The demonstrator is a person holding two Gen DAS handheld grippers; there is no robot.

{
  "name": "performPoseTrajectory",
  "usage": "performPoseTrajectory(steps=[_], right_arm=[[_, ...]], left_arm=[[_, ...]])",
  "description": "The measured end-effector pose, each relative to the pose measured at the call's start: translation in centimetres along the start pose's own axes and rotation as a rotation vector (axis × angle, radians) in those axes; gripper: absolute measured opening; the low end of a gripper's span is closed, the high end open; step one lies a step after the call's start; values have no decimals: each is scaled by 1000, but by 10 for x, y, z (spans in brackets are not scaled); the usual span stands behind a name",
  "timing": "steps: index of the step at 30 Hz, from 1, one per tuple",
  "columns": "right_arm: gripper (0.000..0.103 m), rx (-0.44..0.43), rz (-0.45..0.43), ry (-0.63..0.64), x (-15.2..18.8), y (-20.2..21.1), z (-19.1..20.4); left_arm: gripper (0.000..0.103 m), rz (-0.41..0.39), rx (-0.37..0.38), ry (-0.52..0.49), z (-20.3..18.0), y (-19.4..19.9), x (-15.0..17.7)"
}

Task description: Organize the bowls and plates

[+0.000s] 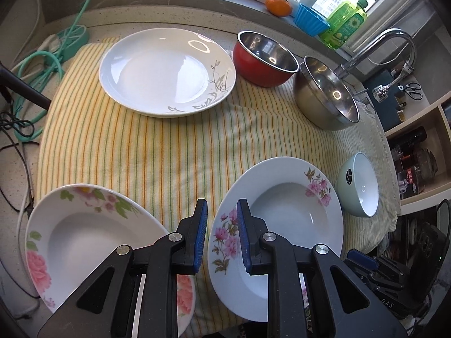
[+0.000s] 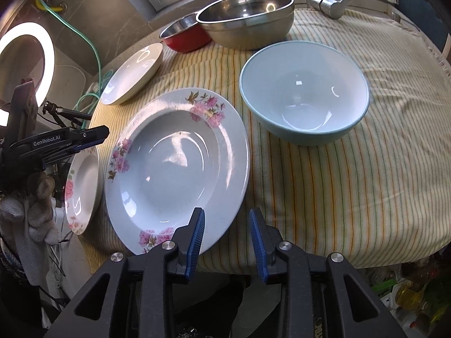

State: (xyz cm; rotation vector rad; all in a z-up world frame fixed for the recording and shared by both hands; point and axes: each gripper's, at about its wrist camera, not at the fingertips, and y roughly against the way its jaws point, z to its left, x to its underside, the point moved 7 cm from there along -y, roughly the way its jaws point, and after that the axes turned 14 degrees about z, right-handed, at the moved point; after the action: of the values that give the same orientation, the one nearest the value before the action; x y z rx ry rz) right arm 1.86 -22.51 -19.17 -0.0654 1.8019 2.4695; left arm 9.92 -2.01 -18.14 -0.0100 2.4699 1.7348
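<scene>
Porcelain plates: 3 lay apart, unstacked, on the striped cloth point(image 1: 169, 155).
Bowls: 3 stood separate, far right.
Left gripper point(image 1: 222, 219): jaws narrow, empty.
Right gripper point(image 2: 227, 229): jaws part-open, empty.
Progress: nothing stacked; all remained.

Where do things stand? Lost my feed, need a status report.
Left gripper and right gripper open, nothing held. Pink-flower plate flat on striped cloth, unstacked. Nothing in the way.

The right tongs point(image 2: 227, 226) stand parted and empty over the flowered plate's point(image 2: 174, 169) near rim; a pale blue bowl point(image 2: 304, 93) sits beyond.
</scene>
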Motion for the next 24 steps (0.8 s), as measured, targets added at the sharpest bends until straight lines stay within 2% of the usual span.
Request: performPoseTrajectory(steps=[5,7,19,24], right_arm=[[30,19,-67,52,-12,20,11],[34,18,-84,78,-17,25,19],[36,-67,-171,186,-41,36,59],[40,-71,-195,230,-51,36,77]], left_arm=[[19,-39,10,16,2,15,5],[19,-53,11,26,5,21,9],[19,-131,18,146,36,52,30],[19,-160,22,215,57,61,43]])
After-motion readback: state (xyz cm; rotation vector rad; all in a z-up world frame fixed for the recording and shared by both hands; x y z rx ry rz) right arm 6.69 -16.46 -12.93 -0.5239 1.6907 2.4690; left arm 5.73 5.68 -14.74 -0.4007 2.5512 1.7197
